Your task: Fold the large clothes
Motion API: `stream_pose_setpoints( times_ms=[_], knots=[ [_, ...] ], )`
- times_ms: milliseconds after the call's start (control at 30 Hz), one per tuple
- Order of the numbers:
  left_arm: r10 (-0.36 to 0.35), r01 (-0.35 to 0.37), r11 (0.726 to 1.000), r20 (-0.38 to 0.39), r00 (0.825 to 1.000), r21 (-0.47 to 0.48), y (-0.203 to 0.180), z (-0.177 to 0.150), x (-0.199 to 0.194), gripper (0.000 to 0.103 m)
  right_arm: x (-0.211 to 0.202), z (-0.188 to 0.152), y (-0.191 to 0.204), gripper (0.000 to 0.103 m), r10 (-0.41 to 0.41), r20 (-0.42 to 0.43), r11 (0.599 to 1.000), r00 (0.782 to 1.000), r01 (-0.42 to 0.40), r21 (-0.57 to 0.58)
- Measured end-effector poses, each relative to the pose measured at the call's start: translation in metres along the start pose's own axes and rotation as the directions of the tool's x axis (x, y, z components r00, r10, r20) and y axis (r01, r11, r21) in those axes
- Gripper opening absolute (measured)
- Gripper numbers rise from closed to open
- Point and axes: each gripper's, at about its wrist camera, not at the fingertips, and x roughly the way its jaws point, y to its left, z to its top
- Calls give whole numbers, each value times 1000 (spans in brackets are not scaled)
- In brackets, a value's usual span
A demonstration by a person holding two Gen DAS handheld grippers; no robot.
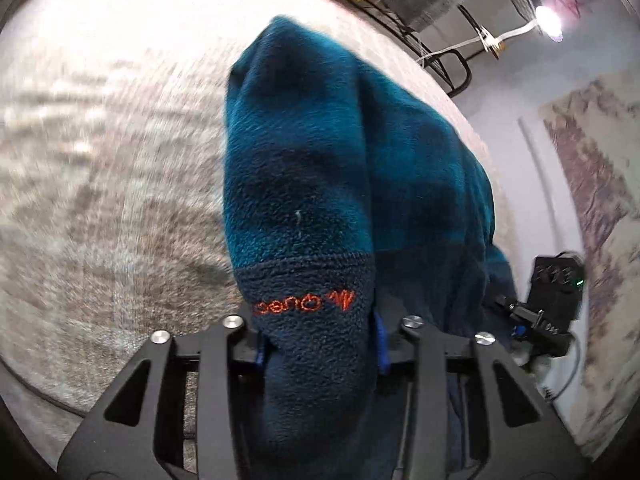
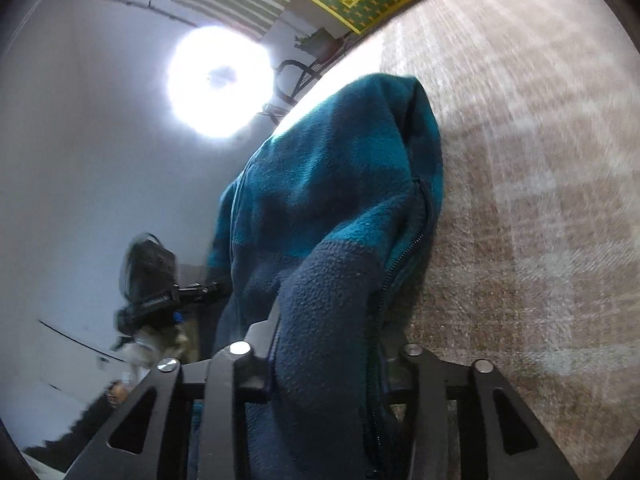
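Left wrist view: the teal fleece jacket [image 1: 340, 152] hangs lifted above the grey carpet [image 1: 100, 200], its navy part with orange lettering [image 1: 304, 304] pinched in the left gripper [image 1: 320, 344]. The right gripper [image 2: 324, 364] clamps another navy part beside the zipper [image 2: 404, 256].

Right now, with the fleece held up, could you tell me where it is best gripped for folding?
Keep hold at the navy shoulder band: the left gripper clamps it by the orange logo, the right gripper beside the zipper. The teal fleece hangs from there, so come from above.
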Motion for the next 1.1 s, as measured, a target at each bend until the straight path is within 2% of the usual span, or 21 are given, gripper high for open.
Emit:
stream_pose_setpoints(
  times_ms=[33, 300, 433, 633, 833, 1100],
  knots=[
    [3, -4, 1000, 17, 1000, 22, -8, -1, -6, 34, -1, 1, 8, 29, -24, 4, 999, 1000, 24, -28],
    [-48, 36, 995, 118, 992, 96, -62, -2, -37, 31, -12, 15, 75, 27, -128, 73, 962, 989, 142, -235],
    [-102, 88, 992, 152, 983, 93, -77, 10, -48, 31, -31, 33, 85, 27, -125, 120, 954, 985, 152, -257],
    [-135, 111, 982, 163, 977, 151, -117, 26, -44, 31, -84, 50, 81, 27, -158, 189, 925, 969, 212, -315],
    [-165, 132, 967, 141, 976, 216, -175, 54, -5, 31, -129, 74, 54, 27, -207, 262, 916, 942, 281, -286],
    [-205, 173, 945, 93, 974, 277, -253, 106, 79, 31, -191, 126, 4, 26, -308, 348, 886, 885, 400, -233]
  ],
)
